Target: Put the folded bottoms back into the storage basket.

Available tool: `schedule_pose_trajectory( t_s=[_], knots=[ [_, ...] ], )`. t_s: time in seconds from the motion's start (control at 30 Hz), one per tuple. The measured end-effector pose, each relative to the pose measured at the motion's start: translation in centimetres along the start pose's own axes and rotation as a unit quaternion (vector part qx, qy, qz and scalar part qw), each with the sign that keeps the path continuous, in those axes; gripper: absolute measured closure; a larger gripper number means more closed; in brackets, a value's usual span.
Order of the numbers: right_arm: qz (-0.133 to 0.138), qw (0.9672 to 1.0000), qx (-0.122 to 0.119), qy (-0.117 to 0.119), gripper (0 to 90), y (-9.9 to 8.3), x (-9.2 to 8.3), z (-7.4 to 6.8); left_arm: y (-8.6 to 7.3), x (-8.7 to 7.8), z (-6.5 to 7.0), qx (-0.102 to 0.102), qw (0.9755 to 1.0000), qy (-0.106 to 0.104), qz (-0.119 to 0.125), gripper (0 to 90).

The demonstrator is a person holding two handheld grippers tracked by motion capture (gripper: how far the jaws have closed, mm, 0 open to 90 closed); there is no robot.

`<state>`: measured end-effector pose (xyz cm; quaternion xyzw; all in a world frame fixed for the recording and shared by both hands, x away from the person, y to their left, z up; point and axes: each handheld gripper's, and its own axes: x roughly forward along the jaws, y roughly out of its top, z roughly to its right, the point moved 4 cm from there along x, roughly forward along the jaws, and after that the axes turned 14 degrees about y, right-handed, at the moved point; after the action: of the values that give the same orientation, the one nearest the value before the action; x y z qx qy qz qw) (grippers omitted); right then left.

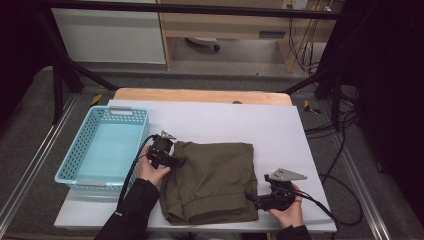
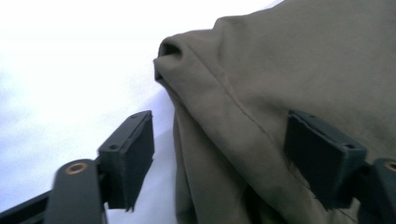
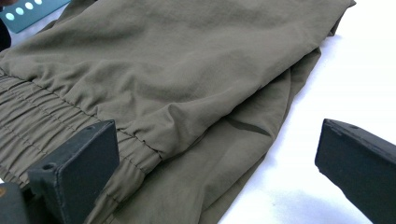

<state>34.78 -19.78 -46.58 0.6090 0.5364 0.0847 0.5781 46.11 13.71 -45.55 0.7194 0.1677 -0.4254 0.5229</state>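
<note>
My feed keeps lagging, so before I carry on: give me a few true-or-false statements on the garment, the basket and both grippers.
1. The olive garment lies folded on the white table. True.
2. The basket holds a folded garment. False: nothing lies in it.
3. The left gripper has the garment's edge between its jaws. True: the fold sits in the gap, pads not yet pressing.
4. The right gripper is shut on the waistband. False: its jaws stand wide apart at the garment's edge.
5. The basket stands right of the garment in the high view. False: it stands to its left.
</note>
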Motion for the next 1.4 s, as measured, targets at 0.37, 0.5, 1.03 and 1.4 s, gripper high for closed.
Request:
schedule_pose_trajectory(
  t_s=[0.37,0.5,1.03,1.4],
  knots=[
    [-0.004,1.0,-0.001,0.002,0.3,-0.1,0.0,-0.1,-0.3,1.1,-0.2,-0.01,0.9993,-0.028,-0.022,46.7],
    [-0.002,1.0,0.0,0.001,0.3,-0.1,0.0,0.0,-0.2,1.1,-0.2,-0.011,0.9992,-0.028,-0.025,51.5],
    [0.0,0.9999,0.008,-0.007,0.3,0.6,-0.2,0.4,-0.4,1.0,0.4,0.013,0.9991,-0.032,-0.025,78.3],
    [-0.009,0.9996,0.016,-0.02,0.3,1.6,0.5,1.2,-0.5,1.1,0.4,0.024,0.9989,-0.035,-0.018,77.9]
  ],
)
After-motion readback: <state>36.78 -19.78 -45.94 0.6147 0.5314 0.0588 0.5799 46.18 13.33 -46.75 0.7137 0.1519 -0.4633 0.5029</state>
